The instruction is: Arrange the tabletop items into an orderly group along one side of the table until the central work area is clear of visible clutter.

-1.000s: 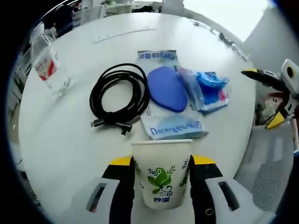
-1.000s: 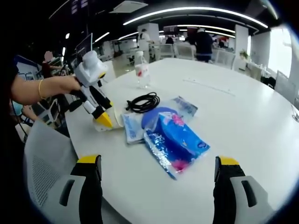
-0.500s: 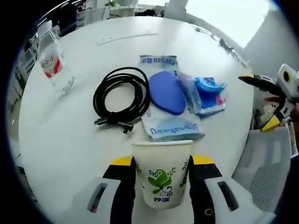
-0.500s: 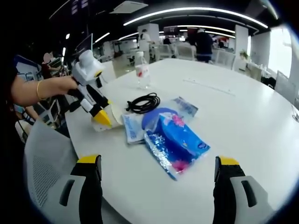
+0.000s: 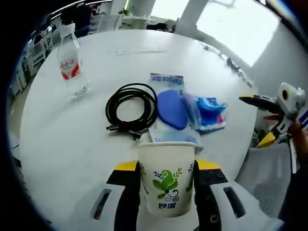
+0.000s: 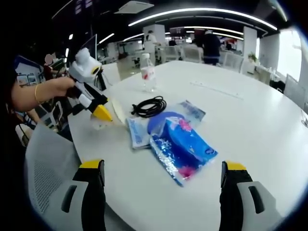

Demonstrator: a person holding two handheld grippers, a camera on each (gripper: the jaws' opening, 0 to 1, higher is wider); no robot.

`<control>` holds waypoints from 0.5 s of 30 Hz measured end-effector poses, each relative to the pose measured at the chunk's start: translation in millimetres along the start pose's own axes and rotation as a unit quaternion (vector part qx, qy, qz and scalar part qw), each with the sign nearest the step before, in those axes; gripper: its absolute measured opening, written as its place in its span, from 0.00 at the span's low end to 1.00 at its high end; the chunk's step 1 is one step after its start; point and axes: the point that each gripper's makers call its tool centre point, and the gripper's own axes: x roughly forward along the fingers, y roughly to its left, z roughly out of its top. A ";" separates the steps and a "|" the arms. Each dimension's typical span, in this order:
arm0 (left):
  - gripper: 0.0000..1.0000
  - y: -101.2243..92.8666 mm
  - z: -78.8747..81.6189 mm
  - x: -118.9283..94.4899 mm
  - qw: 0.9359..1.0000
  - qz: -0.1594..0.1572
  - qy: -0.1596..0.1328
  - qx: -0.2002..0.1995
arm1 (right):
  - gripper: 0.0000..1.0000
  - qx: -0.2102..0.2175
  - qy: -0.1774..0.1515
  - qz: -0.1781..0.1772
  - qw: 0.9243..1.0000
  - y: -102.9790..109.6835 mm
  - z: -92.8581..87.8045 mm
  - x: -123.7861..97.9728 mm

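A white paper cup (image 5: 166, 180) with a green leaf print sits between the jaws of my left gripper (image 5: 166, 166), which is shut on it. Beyond the cup on the round white table (image 5: 57, 144) lie a coiled black cable (image 5: 132, 108), a blue oval pad (image 5: 172, 108) on a white wipes packet (image 5: 166, 79), and a blue plastic packet (image 5: 209, 110). A water bottle (image 5: 70, 60) stands at the far left. My right gripper (image 6: 162, 166) is open near the table edge, facing the blue packet (image 6: 183, 149). The left gripper (image 6: 89, 89) appears on the left, a hand holding it.
A grey mesh chair (image 6: 48, 173) stands at the table edge below the left gripper. The right gripper (image 5: 274, 115) shows open at the right rim of the left gripper view. Bare table (image 6: 250, 120) stretches behind the items. Desks, chairs and people fill the background.
My left gripper has risen and tilted with the cup in it, so the table items look further away. My right gripper has stayed put.
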 end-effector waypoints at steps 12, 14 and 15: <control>0.41 -6.7 51.9 -19.8 0.990 -0.007 -0.144 0.002 | 0.99 -0.001 -0.002 0.001 1.000 1.5 1.1 -0.8; 0.41 -5.7 60.4 -22.6 0.986 -0.005 -0.166 0.008 | 0.99 -0.001 -0.002 0.001 1.000 1.3 0.9 -1.0; 0.41 -6.0 63.4 -23.5 0.985 -0.001 -0.174 0.017 | 0.99 -0.001 -0.002 0.001 1.000 1.2 0.5 -1.0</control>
